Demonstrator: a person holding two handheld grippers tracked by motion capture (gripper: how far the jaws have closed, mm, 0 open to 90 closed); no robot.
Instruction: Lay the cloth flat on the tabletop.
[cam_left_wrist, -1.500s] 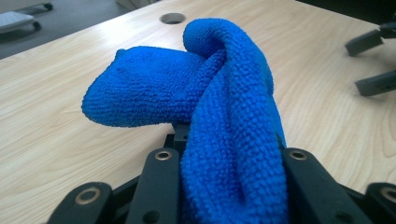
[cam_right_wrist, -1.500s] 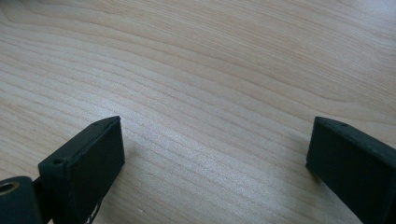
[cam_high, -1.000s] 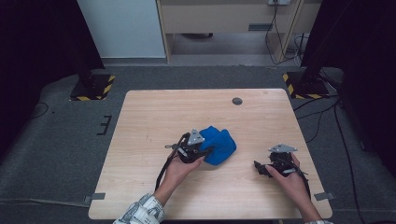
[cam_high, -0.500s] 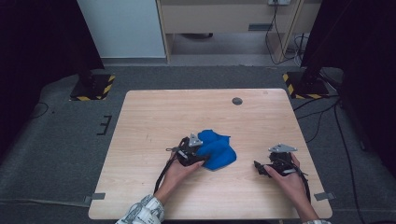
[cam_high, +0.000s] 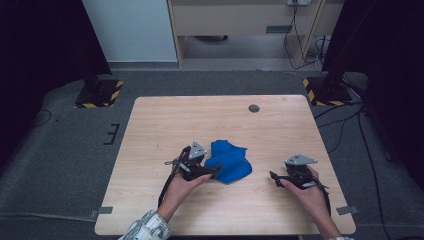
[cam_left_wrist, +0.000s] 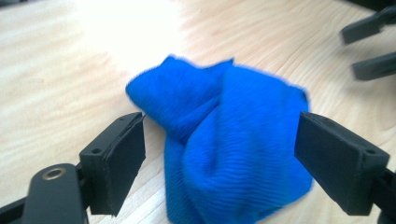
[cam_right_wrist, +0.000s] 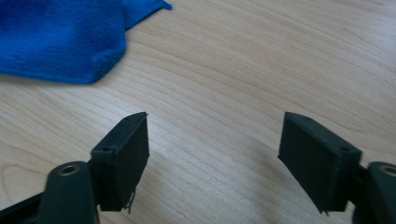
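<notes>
A crumpled blue cloth (cam_high: 229, 160) lies on the wooden table (cam_high: 165, 120), a little nearer than its middle. My left gripper (cam_high: 214, 171) sits at the cloth's left near edge. Its jaws have just been opening. In the left gripper view the cloth (cam_left_wrist: 224, 140) bulges between the two pads (cam_left_wrist: 123, 154), which stand wide and do not press on it. My right gripper (cam_high: 274, 176) rests to the right of the cloth, apart from it. Its jaws have just been closing, and in the right gripper view only bare wood lies between its fingertips (cam_right_wrist: 126, 149), with the cloth (cam_right_wrist: 56, 37) beyond them.
A small dark round disc (cam_high: 254, 108) sits in the tabletop near the far edge. Black stands with yellow-striped bases are on the floor beyond the far left corner (cam_high: 100, 95) and far right corner (cam_high: 325, 92). My right gripper's jaws (cam_left_wrist: 369, 46) show past the cloth in the left gripper view.
My left gripper has slid back to the left and toward me, and the cloth has settled lower and flatter on the table. My right hand has stayed in place.
</notes>
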